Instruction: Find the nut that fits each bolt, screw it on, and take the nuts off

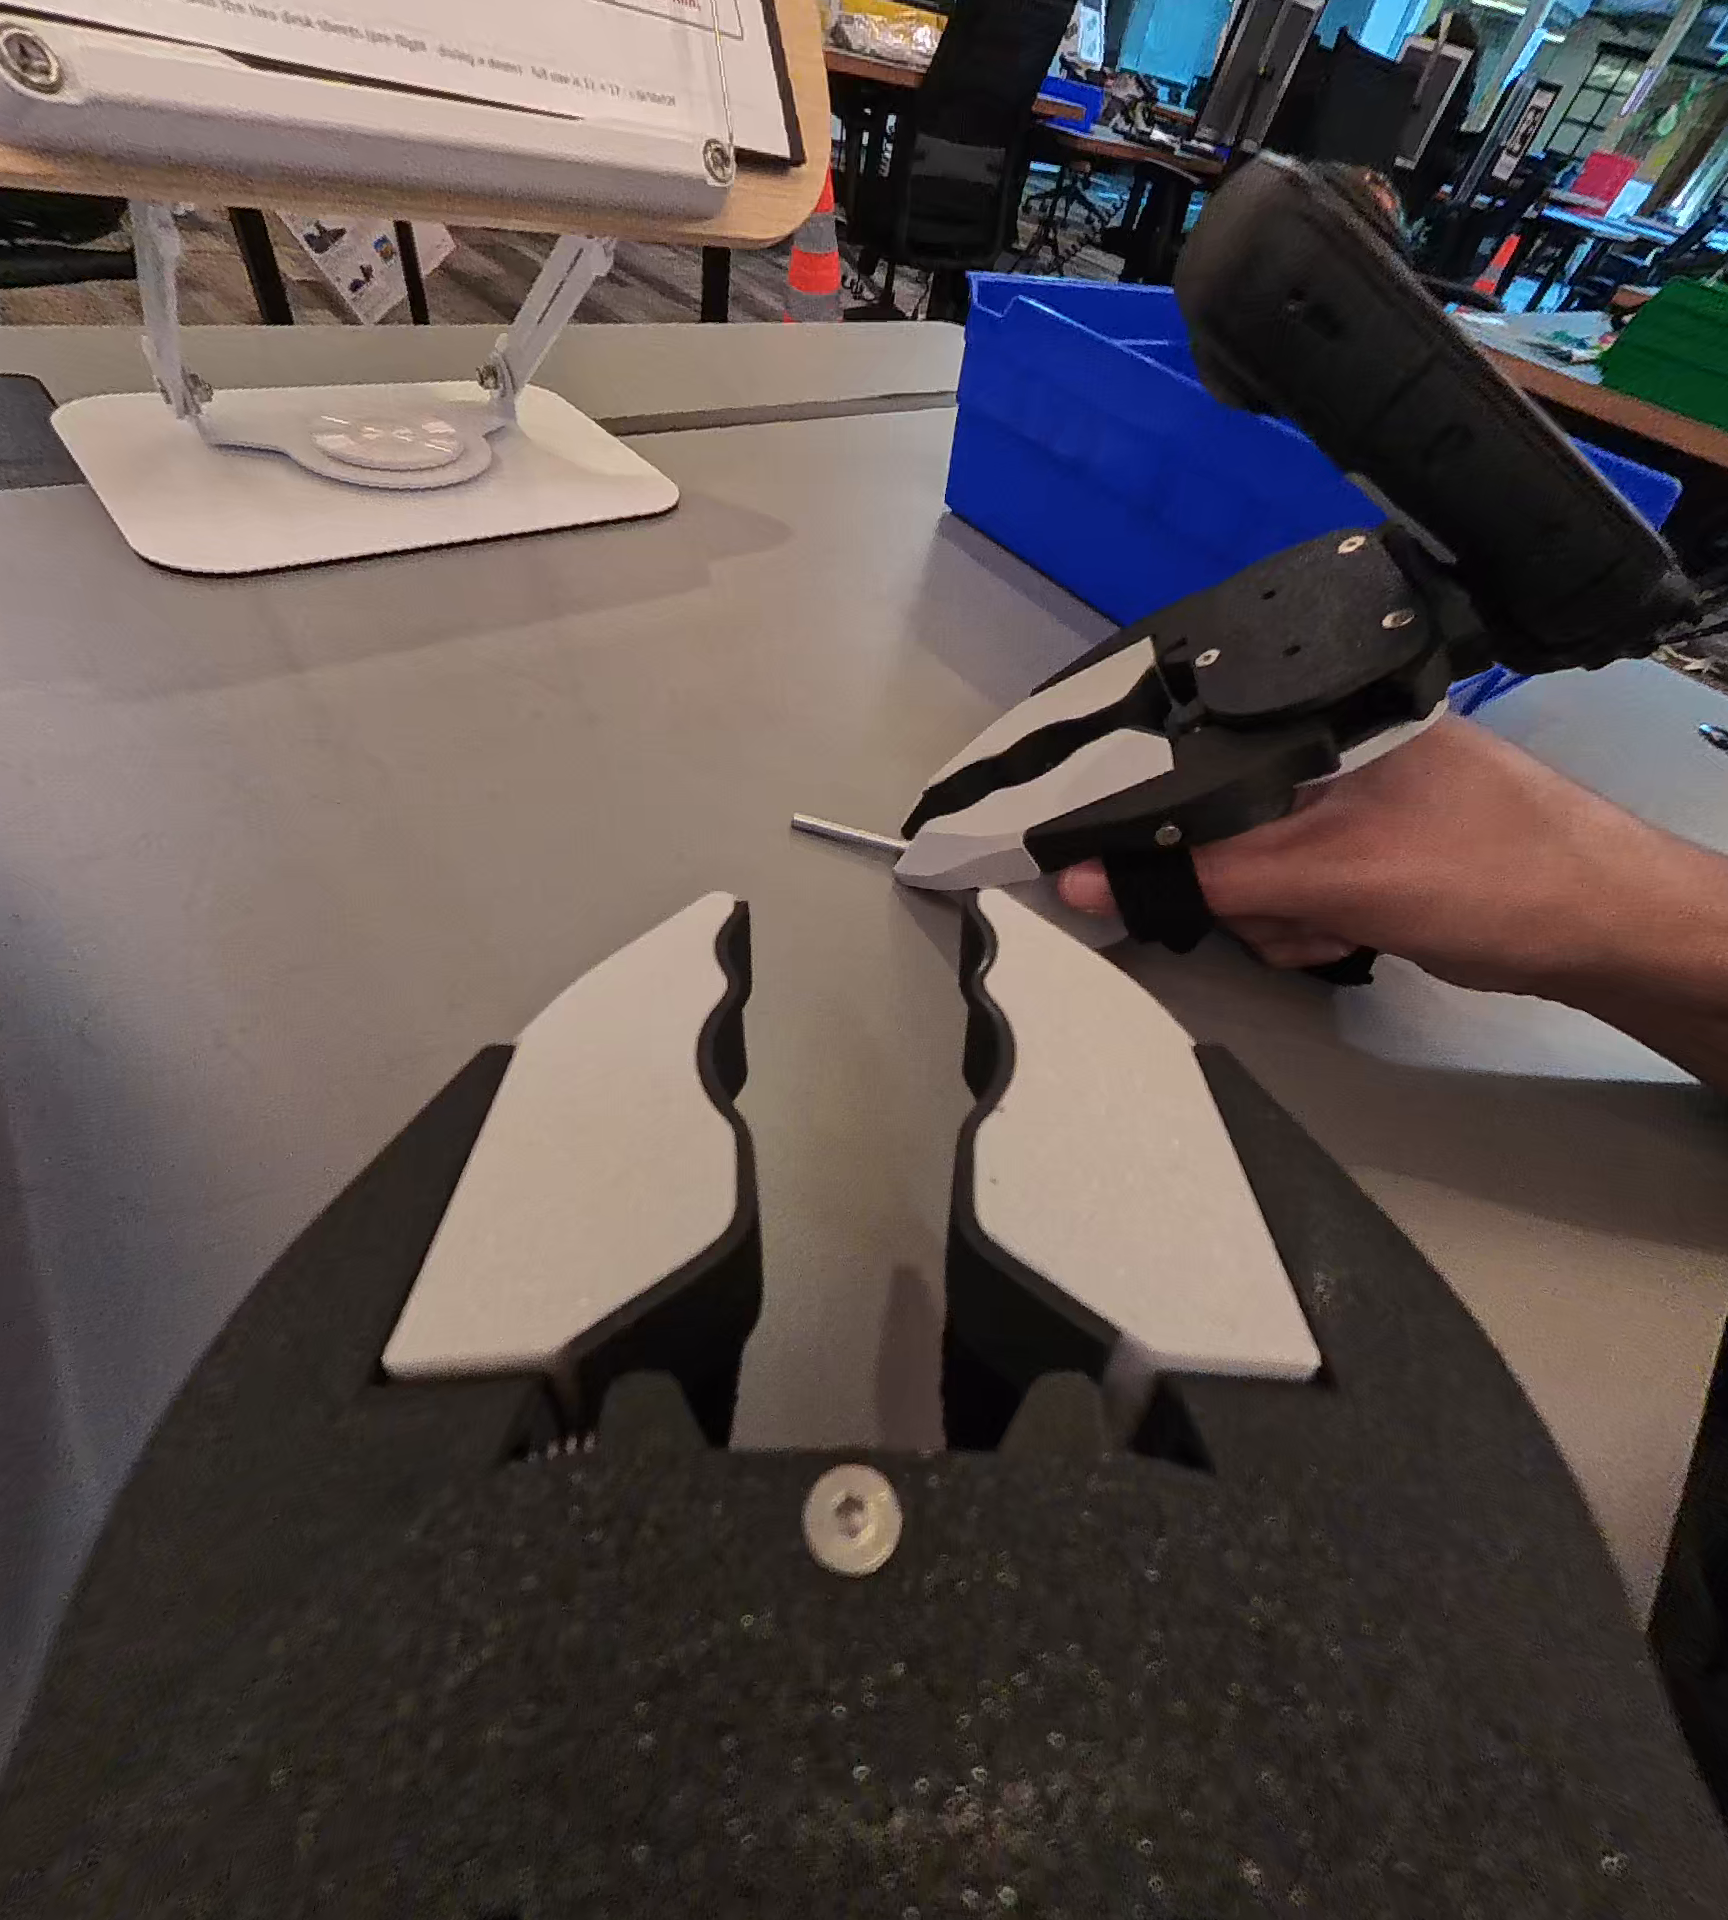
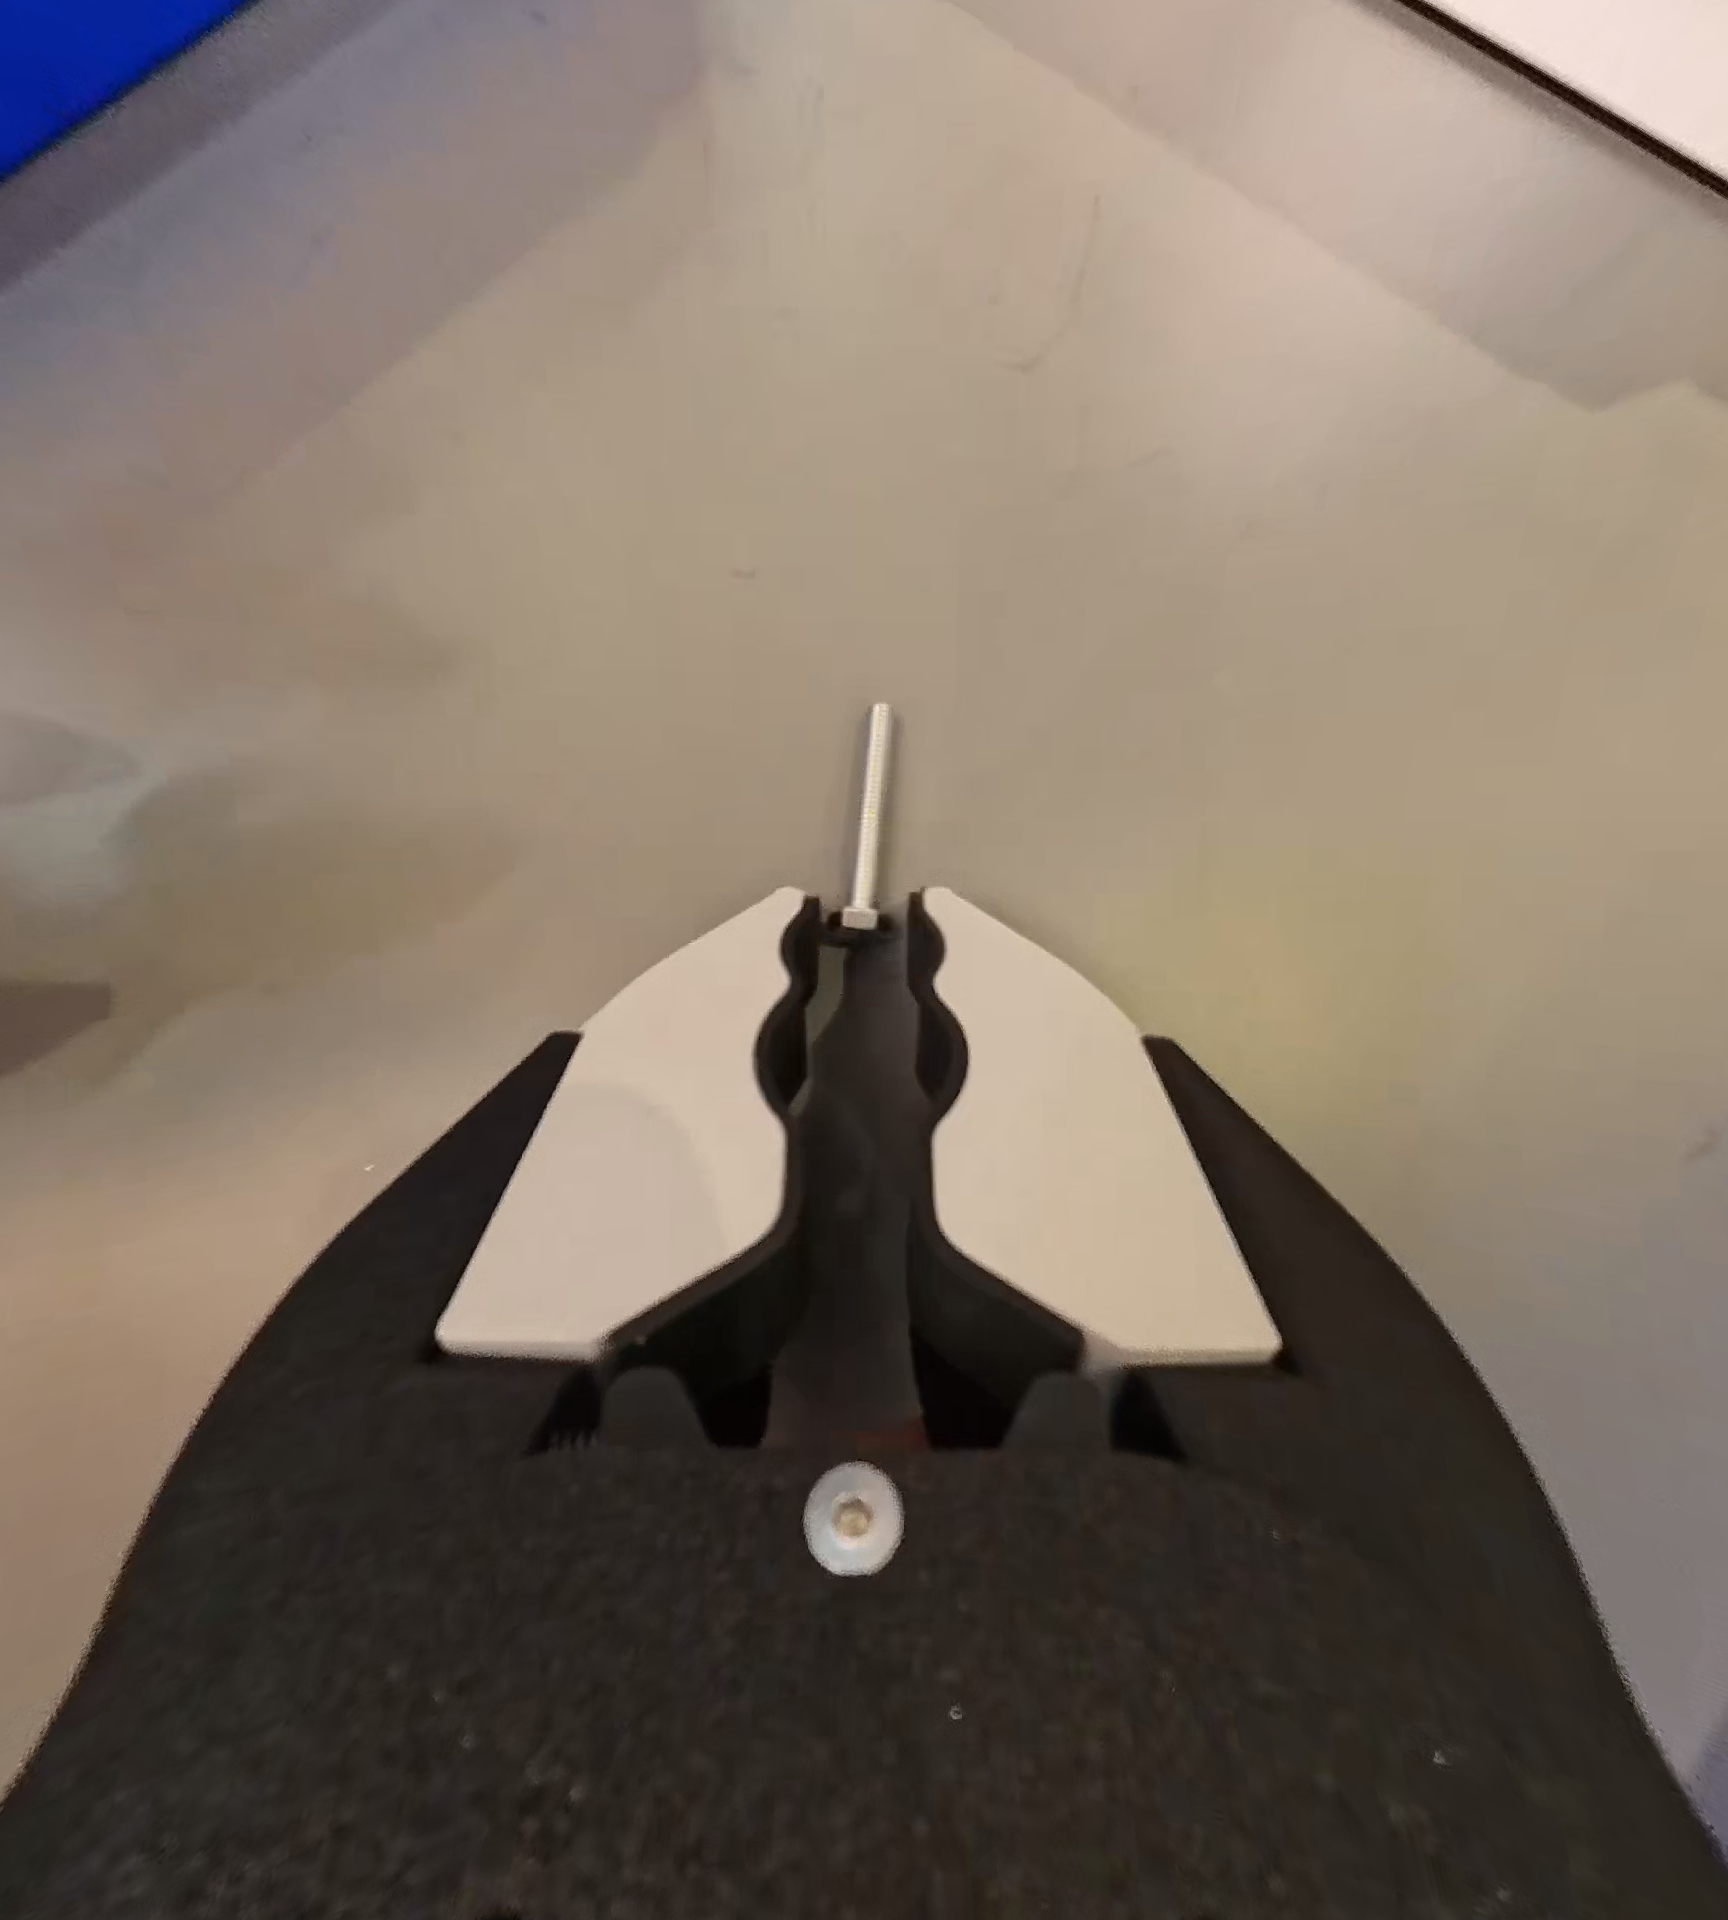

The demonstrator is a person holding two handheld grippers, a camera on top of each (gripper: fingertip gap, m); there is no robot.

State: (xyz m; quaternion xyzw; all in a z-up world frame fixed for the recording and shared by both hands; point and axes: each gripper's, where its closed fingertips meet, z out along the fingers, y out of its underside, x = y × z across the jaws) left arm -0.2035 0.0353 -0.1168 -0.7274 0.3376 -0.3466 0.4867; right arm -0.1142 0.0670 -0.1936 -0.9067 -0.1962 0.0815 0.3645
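**Bolt pinched by its head, nut not yet found**

Right gripper (image 1: 907,847) low over the grey surface (image 1: 424,779), tips touching or nearly touching it, near the right edge. Jaws drawn narrow and holding a slim silver bolt (image 2: 868,821) by its hex head, right at the very tips. Threaded shank pointing straight out ahead of the jaws, roughly level with the surface; in the left wrist view, seen poking leftward from the tips. Bare thread along the whole visible length, no nut on it.

Left gripper (image 1: 855,940) just beside the right one, toward the near edge. Jaws wide, nothing between them, only bare surface showing through the gap.

Blue bin (image 1: 1099,468) standing toward the far right corner, behind the right gripper. White stand (image 1: 361,468) toward the far left, carrying a printed sheet. No nut visible in either view; contents of the bin hidden from both cameras.

Step in hand, by the look of it: bolt secured in 1 gripper, matching nut wanted for the other. Next move likely calls for fetching a nut with the left gripper, perhaps from the bin, then lining its hole up squarely with the shank tip. Grip only at the tips, so likely easy to tilt or lose the bolt under sideways push; gentle, straight pressure needed while starting the thread.
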